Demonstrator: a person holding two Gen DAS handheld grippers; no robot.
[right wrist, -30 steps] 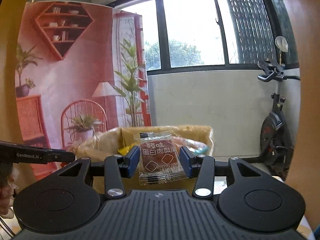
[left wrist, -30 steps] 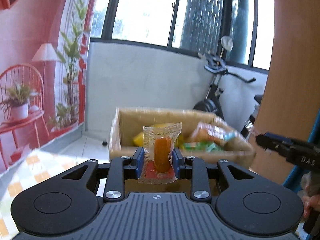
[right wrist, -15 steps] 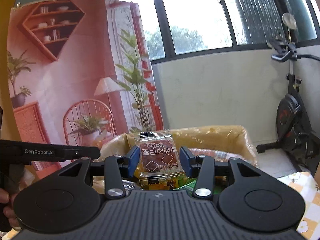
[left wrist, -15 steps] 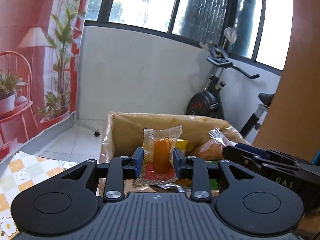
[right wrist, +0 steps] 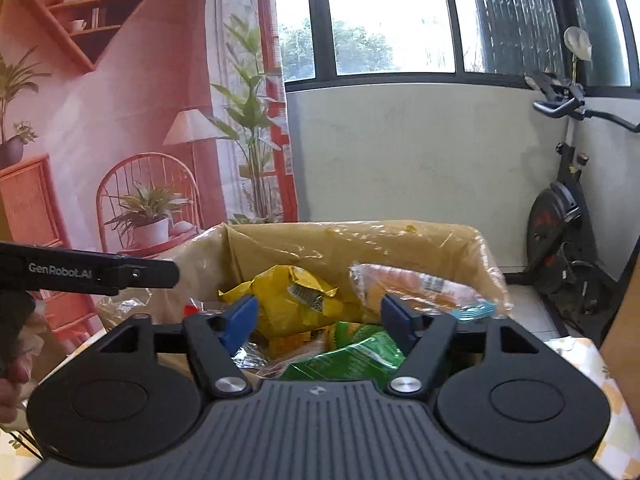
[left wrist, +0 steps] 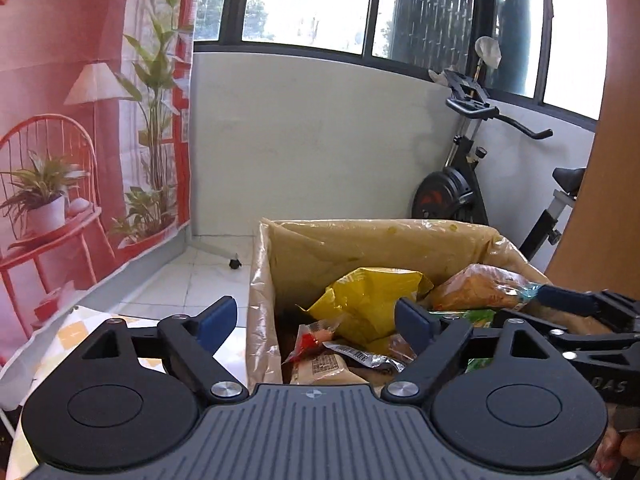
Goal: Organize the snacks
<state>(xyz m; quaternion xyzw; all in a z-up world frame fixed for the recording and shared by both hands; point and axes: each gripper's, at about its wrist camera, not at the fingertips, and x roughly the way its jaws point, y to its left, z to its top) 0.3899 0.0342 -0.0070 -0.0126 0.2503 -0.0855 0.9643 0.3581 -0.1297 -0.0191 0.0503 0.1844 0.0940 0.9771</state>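
A cardboard box lined with clear plastic stands just ahead and holds several snack packs. Among them are a yellow bag, an orange bread pack and a small clear packet with red. My left gripper hovers over the box's near left corner, its jaws opening with nothing between the pads. In the right wrist view the same box shows the yellow bag, the bread pack and a green pack. My right gripper is over the near rim, jaws opening and empty.
An exercise bike stands behind the box at the right, by a white wall. A printed pink backdrop hangs at the left. A checkered cloth covers the table. A wooden panel rises at the far right. A hand holds the left gripper.
Both grippers have opened and let go of their packets: the sausage packet and the brown packet are gone from between the pads. Both hands came closer over the box.
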